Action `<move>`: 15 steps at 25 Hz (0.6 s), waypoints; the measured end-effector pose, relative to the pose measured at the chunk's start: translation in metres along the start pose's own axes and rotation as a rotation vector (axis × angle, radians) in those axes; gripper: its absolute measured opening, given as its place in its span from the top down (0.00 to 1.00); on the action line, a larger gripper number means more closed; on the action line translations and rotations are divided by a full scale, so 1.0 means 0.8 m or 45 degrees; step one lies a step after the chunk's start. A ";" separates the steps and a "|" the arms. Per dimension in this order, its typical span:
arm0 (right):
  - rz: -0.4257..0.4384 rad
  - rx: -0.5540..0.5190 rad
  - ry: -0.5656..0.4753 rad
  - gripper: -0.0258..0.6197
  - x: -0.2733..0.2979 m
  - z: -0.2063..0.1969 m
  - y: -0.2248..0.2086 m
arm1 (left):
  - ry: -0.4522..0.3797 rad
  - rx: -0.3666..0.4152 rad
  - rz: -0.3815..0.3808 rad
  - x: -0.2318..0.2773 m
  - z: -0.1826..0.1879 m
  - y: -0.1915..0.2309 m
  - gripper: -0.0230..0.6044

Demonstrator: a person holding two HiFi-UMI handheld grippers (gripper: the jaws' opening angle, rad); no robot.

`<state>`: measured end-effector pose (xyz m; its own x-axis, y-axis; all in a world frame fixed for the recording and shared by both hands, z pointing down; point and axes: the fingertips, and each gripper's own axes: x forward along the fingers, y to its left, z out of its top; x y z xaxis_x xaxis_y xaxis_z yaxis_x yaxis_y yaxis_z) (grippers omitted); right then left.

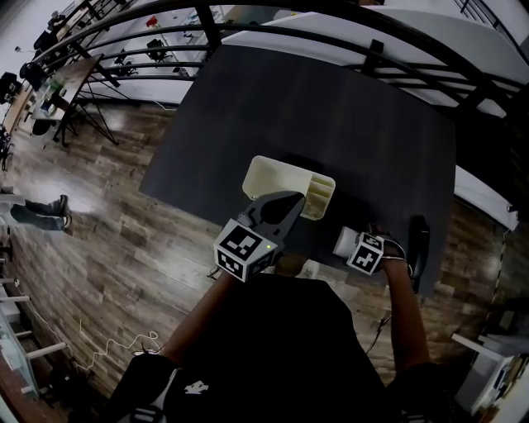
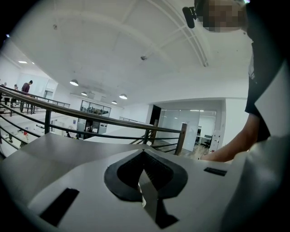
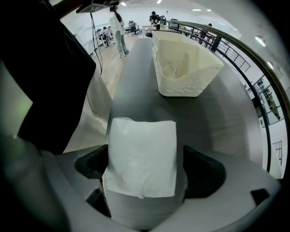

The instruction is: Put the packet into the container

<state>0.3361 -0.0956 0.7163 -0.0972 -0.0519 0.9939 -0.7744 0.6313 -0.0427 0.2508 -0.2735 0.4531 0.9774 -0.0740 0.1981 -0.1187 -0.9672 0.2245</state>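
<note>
A white packet (image 3: pixel 142 156) lies flat on the dark table (image 1: pixel 331 107), near its front edge. My right gripper (image 3: pixel 145 166) points straight down over it, jaws spread wide, one on each side of the packet, not squeezing it. In the head view the packet (image 1: pixel 344 241) shows just left of the right gripper (image 1: pixel 366 253). The cream container (image 1: pixel 258 170) stands open-topped further back; the same container (image 3: pixel 181 85) sits beyond the packet in the right gripper view. My left gripper (image 1: pixel 291 201) hovers at the container's near side, and in its own view this gripper (image 2: pixel 144 153) is shut on nothing.
A long black object (image 1: pixel 420 241) lies on the table right of my right hand. A black railing (image 1: pixel 273 16) runs behind the table. Wood floor (image 1: pixel 99 231) lies to the left, with a person's feet (image 1: pixel 41 213) there.
</note>
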 end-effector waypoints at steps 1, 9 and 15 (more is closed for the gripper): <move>0.003 0.001 -0.002 0.16 0.000 0.001 0.000 | 0.000 -0.005 0.005 0.000 -0.001 0.001 0.96; 0.017 -0.036 0.032 0.31 -0.005 -0.002 0.000 | -0.001 -0.017 0.022 0.001 -0.002 0.002 0.96; 0.021 -0.065 0.039 0.33 -0.017 0.002 -0.008 | 0.000 -0.018 0.047 0.001 -0.005 0.006 0.96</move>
<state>0.3412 -0.1001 0.7031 -0.0898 -0.0184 0.9958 -0.7396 0.6708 -0.0543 0.2502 -0.2770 0.4583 0.9723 -0.1095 0.2063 -0.1571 -0.9602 0.2309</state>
